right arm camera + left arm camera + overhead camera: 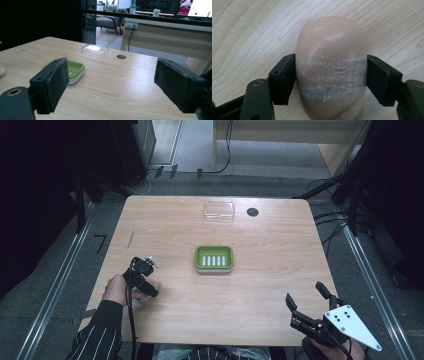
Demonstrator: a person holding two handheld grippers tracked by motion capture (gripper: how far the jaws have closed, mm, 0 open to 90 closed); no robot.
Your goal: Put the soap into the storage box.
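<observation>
Left gripper view has the left gripper (329,82) squeezing a soap (330,65) on the desk (249,30); the right gripper (117,85) is wide open, holding nothing.

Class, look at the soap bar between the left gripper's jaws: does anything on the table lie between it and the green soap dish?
Nothing visible does. The soap bar sits in the left gripper, and bare table lies between it and the green soap dish.

One soap bar (330,67), one green dish (214,258) (slotted), one clear lid (219,211).
</observation>
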